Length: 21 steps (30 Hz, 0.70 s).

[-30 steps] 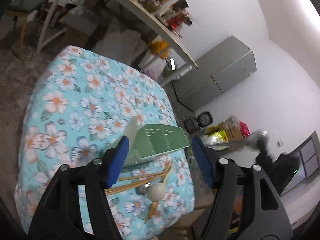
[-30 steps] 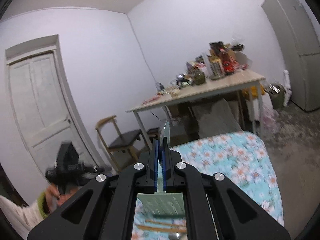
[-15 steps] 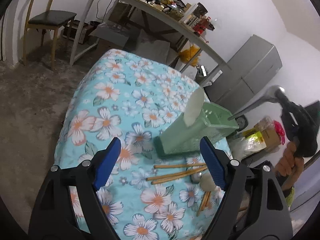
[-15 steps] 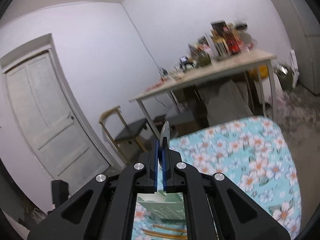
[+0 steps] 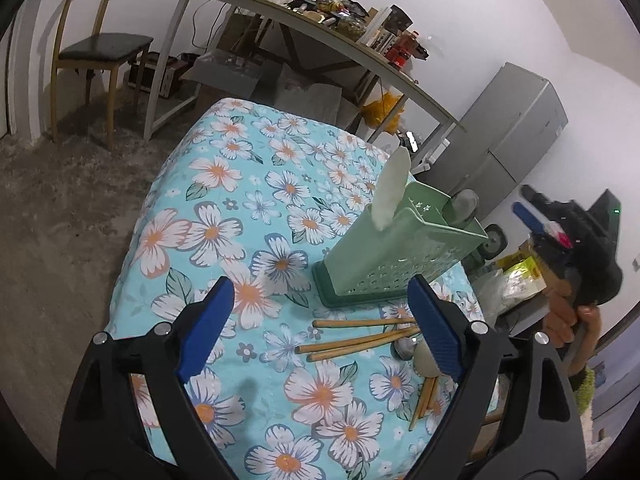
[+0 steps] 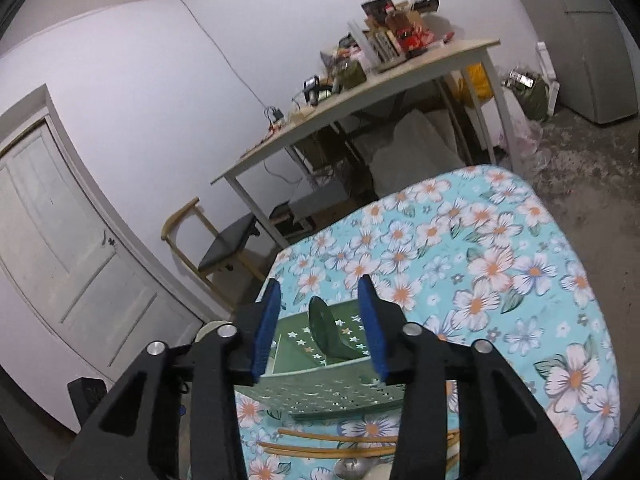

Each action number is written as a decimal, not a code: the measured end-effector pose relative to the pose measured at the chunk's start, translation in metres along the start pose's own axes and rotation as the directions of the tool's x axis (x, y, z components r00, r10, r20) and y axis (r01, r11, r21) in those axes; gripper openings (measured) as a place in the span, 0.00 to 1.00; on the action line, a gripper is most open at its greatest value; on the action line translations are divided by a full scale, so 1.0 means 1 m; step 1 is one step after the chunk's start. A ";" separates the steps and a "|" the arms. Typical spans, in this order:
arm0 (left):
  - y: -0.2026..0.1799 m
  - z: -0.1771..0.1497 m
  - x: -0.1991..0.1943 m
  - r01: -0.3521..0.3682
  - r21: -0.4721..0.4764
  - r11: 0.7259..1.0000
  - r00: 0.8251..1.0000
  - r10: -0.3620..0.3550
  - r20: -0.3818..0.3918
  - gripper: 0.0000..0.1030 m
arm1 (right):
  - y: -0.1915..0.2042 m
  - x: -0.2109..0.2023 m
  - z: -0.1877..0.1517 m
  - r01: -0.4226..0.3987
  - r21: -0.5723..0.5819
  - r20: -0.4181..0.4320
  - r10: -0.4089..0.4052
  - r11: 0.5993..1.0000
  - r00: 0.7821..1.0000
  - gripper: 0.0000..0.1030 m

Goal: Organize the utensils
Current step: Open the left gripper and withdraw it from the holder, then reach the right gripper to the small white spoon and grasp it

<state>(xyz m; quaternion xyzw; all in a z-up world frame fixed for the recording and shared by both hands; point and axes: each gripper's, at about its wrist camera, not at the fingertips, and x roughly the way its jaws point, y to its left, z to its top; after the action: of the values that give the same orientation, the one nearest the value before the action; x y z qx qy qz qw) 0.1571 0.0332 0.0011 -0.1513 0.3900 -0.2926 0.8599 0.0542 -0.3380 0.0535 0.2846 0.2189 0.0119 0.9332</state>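
Drop-off step, right side. Right gripper (image 6: 318,328) sits just above the pale green perforated plastic utensil caddy (image 5: 400,256), jaws parted and just been opening; a spoon bowl (image 6: 326,332) stands between the pads but neither pad presses on it, so it reads as released into the caddy's compartment.

Left wrist view: caddy upright on the floral turquoise tablecloth (image 5: 240,184), with a white plastic spoon (image 5: 394,184) sticking up from its far compartment and a grey metal spoon (image 5: 464,204) poking out at the right end.

Left gripper (image 5: 316,328) spread wide, jaws just been opening further, nothing between them. It points down at the loose pile in front of the caddy: wooden chopsticks (image 5: 356,338) lying crosswise, a metal spoon bowl (image 5: 404,348) and a pale spoon bowl (image 5: 424,360) partly hidden behind the right pad, plus more wooden sticks (image 5: 424,400) running toward the camera.

Judgement: task part done; two or three pieces in the caddy, the pile still on the cloth.

Next move likely falls to the left gripper: lower onto one chopstick, close across its shaft, not along it. Sticks lie touching one another, so taking a single one calls for a careful approach. Right gripper needs to lift clear without knocking the caddy.
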 end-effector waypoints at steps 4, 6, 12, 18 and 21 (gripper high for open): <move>-0.003 -0.002 -0.002 -0.039 0.014 0.999 0.999 0.039 0.031 0.82 | -0.003 -0.023 -0.006 0.012 0.010 0.020 -0.012 1.000 1.000 0.45; -0.001 -0.004 -0.003 -0.043 0.009 0.999 0.998 0.042 0.046 0.84 | -0.006 -0.034 -0.015 0.027 0.011 0.022 -0.027 1.000 0.999 0.47; -0.001 -0.009 0.010 -0.020 0.038 0.999 0.999 0.021 -0.029 0.87 | -0.027 -0.050 -0.061 0.090 0.069 -0.054 -0.086 0.994 0.995 0.48; 0.001 -0.016 0.021 0.054 0.006 0.999 0.995 -0.053 -0.088 0.92 | -0.057 -0.035 -0.124 0.075 0.219 -0.186 -0.034 0.973 0.982 0.48; 0.000 -0.019 0.019 0.080 -0.008 0.997 0.993 -0.081 -0.083 0.92 | -0.060 -0.025 -0.144 0.050 0.264 -0.235 0.014 0.963 0.972 0.48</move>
<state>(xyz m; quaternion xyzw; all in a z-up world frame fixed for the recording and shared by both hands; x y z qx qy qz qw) 0.1526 0.0202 -0.0223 -0.1565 0.4197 -0.3322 0.8301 -0.0344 -0.3161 -0.0753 0.4026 0.3300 0.0072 0.8538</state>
